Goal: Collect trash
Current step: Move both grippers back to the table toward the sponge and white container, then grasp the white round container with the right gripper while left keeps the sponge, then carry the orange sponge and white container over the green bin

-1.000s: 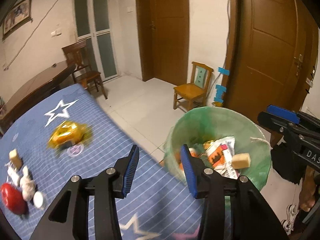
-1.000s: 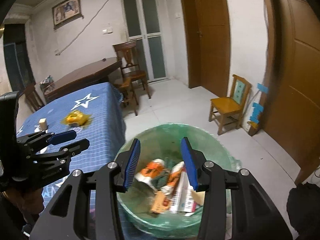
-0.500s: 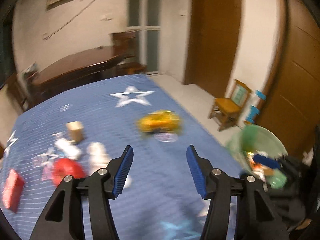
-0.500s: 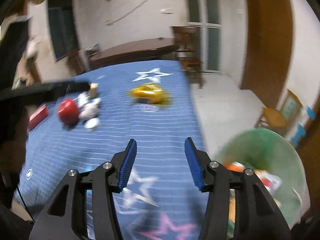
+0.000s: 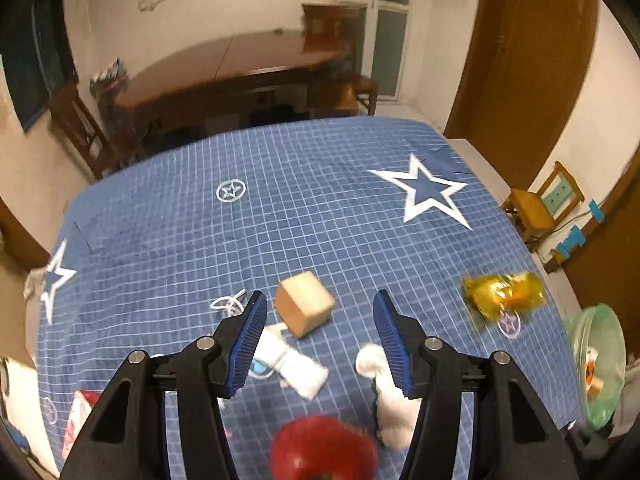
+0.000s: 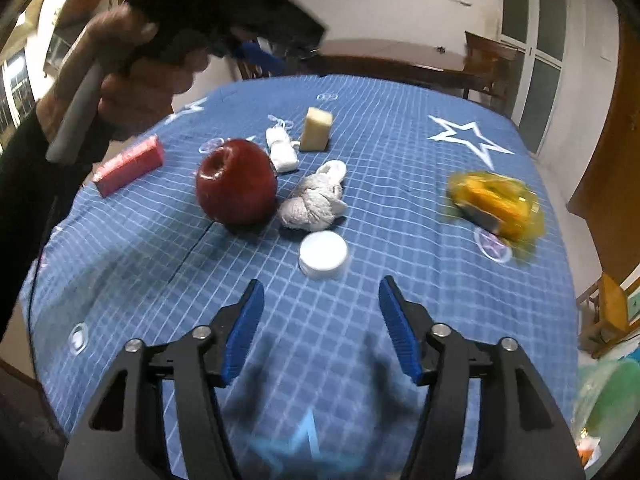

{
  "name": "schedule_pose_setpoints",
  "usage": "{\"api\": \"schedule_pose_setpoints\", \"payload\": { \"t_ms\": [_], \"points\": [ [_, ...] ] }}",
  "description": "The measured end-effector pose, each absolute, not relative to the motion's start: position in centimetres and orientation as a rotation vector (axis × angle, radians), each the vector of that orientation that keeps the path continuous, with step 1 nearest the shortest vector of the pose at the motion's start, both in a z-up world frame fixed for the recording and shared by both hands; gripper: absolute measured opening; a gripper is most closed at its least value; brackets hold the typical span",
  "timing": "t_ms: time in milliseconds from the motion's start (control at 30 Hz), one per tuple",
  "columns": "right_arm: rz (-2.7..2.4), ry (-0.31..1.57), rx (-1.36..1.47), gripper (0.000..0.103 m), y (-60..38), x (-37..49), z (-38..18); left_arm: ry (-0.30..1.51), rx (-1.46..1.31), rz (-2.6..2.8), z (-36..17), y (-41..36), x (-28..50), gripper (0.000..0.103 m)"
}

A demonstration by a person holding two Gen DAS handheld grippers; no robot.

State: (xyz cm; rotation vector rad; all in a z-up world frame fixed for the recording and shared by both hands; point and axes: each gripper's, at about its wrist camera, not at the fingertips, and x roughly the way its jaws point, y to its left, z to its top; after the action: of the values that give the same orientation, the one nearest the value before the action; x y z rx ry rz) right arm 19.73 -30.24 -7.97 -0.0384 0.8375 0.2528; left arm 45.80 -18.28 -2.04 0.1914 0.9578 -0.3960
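Note:
Trash lies on the blue star tablecloth (image 5: 304,208). A tan foam block (image 5: 305,309) sits just ahead of my open, empty left gripper (image 5: 318,336), with a folded white wad (image 5: 294,366), crumpled tissue (image 5: 390,408) and a red apple (image 5: 322,450) below it. My open, empty right gripper (image 6: 322,326) hovers near a white cap (image 6: 323,255), with crumpled tissue (image 6: 314,204), the apple (image 6: 237,182), the foam block (image 6: 316,129), a pink packet (image 6: 130,165) and a yellow wrapper (image 6: 496,202) beyond. The green-lined bin (image 5: 598,364) stands off the table's right edge.
The hand with the left gripper (image 6: 168,40) fills the upper left of the right wrist view. A dark wooden table (image 5: 240,64) and chairs stand behind the cloth table. A small wooden chair (image 5: 542,204) and brown doors are at the right.
Both grippers have swung from over the bin back to the table. The left one now hangs over the foam block and tissue. Both stay open and empty.

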Motion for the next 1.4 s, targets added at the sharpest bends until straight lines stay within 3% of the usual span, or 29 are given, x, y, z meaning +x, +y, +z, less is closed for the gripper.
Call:
{"api": "schedule_pose_setpoints", "payload": {
  "t_ms": [333,433,500,600,1033,1400],
  "points": [
    [0.222,0.888,0.004,0.056,-29.4,24.0,-10.6,1.074,0.314,-0.303,-7.0,-21.1,50.0,0.057],
    [0.219,0.904,0.010,0.046,-29.3,24.7,-11.0,1.087,0.353,-0.272,-8.9,-21.9,50.4,0.051],
    [0.213,0.916,0.005,0.038,-29.3,25.2,-11.4,1.063,0.379,-0.247,-9.3,-22.1,50.5,0.040],
    [0.225,0.908,0.022,0.038,-29.7,25.2,-11.4,1.034,0.356,-0.251,-8.9,-21.7,50.5,0.033],
    [0.214,0.767,0.046,0.038,-31.3,20.8,-7.3,0.683,0.153,-0.345,5.8,-16.1,42.5,0.030],
    [0.110,0.575,0.057,0.038,-35.1,14.9,-0.2,0.469,0.226,-0.547,14.5,-19.6,30.0,0.030]
  ]
}}
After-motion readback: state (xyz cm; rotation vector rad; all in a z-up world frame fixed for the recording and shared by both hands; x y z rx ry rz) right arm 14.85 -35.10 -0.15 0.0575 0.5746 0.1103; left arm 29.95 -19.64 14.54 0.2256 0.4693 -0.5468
